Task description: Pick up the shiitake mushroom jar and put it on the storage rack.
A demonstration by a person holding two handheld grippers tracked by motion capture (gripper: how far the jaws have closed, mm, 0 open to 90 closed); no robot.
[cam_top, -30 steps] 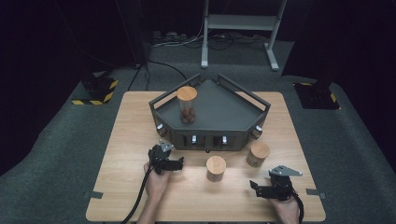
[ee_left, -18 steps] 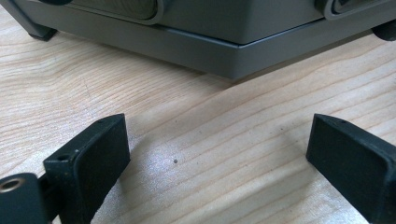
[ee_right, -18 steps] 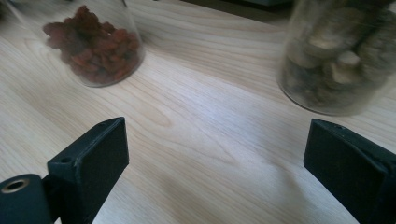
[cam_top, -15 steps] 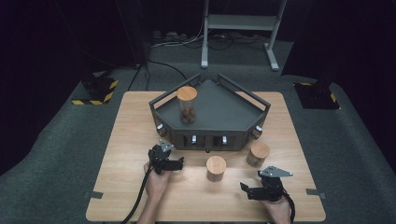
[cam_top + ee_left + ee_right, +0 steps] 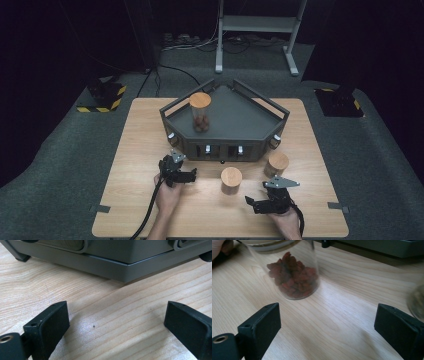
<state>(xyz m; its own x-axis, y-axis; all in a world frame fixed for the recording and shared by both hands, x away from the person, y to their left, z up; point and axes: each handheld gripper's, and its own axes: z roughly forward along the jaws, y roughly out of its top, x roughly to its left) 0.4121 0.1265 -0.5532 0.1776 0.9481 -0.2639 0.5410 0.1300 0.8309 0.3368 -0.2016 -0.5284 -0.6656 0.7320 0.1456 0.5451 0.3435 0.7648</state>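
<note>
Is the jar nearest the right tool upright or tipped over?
Upright. The jar stands on its base on the table, wooden lid on top, with dark red contents settled at its bottom, ahead of the right tool.

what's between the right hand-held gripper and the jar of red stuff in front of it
Only bare wooden table. In the right gripper view the right hand-held gripper stands open, and nothing lies between it and the jar.

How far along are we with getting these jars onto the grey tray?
Done: one cork-lidded jar stands on the grey tray. In hand: the right claw is open and empty, facing the jar of red dried fruit on the table; nothing is gripped. The left claw rests open by the tray. Left: that jar and the jar near the tray's right corner.
</note>
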